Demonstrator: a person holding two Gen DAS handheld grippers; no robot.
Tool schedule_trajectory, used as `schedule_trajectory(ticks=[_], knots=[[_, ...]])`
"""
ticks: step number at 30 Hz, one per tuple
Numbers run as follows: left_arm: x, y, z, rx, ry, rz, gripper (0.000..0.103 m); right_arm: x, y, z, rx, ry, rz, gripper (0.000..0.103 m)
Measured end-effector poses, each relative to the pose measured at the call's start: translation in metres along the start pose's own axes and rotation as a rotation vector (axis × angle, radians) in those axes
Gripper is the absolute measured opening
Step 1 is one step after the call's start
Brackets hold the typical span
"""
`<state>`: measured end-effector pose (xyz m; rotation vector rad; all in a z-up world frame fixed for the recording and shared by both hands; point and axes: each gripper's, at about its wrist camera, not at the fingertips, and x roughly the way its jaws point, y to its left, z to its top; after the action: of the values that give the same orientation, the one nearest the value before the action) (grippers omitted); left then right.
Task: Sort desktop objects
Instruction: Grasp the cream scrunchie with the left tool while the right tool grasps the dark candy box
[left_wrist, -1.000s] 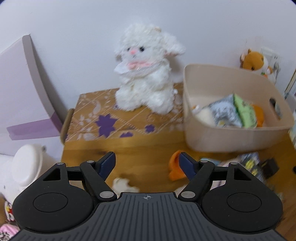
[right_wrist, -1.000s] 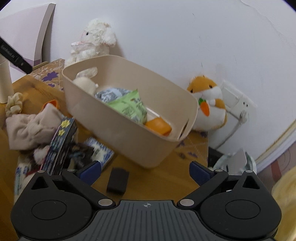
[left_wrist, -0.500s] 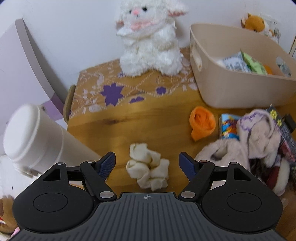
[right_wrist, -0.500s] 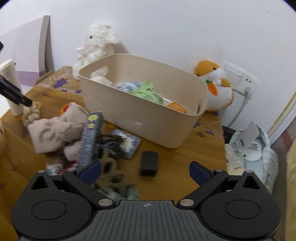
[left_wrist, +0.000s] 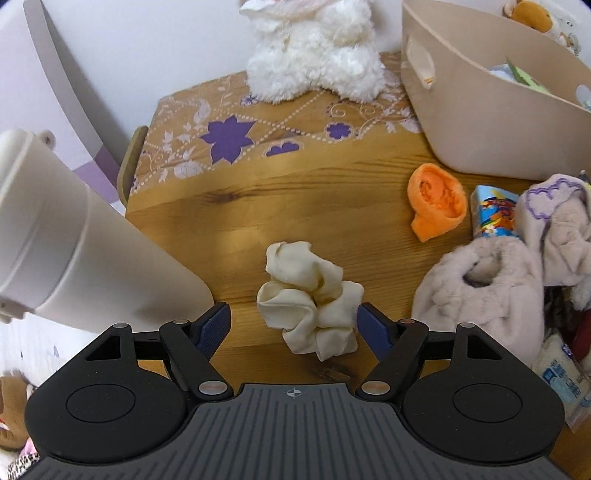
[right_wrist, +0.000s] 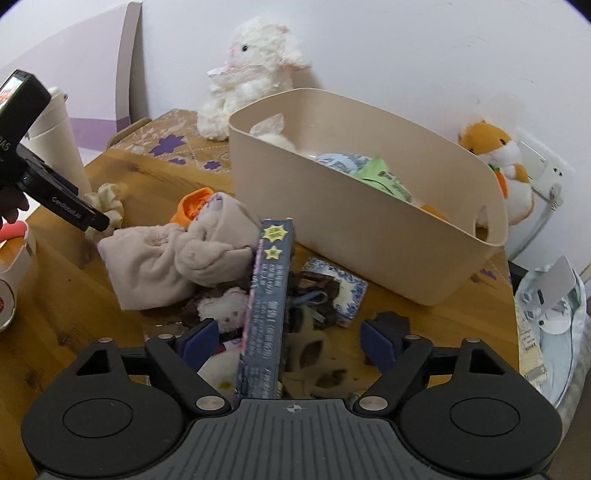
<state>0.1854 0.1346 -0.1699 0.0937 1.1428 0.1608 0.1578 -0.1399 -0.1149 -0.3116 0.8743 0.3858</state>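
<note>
Soft, even indoor light fills both views, with no hard glare. Shadows are faint: a dim patch lies under the cream scrunchie and along the base of the white cup on the table. Fisheye distortion bends straight lines strongly toward the edges, and the corners fall off to black. The cup, close to the lens, looks soft. In the right wrist view the blue box and the pile around it are slightly blurred, while the beige bin stays fairly sharp.

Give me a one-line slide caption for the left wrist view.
Open left gripper straddles a cream scrunchie on the wooden desk, beige bin beyond.
</note>
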Motion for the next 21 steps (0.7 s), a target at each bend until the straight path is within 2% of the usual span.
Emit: schedule_trajectory(ticks=[4,6,8,12,15,18,21], knots=[[0.012,0.000,0.003,-0.031,0.021,-0.002,0.076,0.008,0.003,0.004,-0.001,0.025,0.001,0.076],[0.015,-0.003,0.004,-0.024,0.013,-0.001,0.072,0.012,0.001,0.006,0.020,0.042,0.010,0.073],[0.018,-0.006,0.005,-0.016,0.015,-0.003,0.063,0.015,0.000,0.007,0.023,0.062,0.006,0.069],[0.022,-0.011,0.008,-0.021,0.013,-0.014,0.058,0.018,0.001,0.008,0.016,0.089,0.005,0.056],[0.024,-0.009,0.010,-0.045,0.019,-0.043,0.049,0.018,0.003,0.007,0.009,0.104,0.006,0.043],[0.024,-0.006,0.009,-0.082,0.031,-0.082,0.040,0.018,0.005,0.006,0.006,0.107,0.002,0.039],[0.023,-0.004,0.007,-0.104,0.044,-0.113,0.033,0.018,0.003,0.006,0.034,0.116,0.015,0.022]])
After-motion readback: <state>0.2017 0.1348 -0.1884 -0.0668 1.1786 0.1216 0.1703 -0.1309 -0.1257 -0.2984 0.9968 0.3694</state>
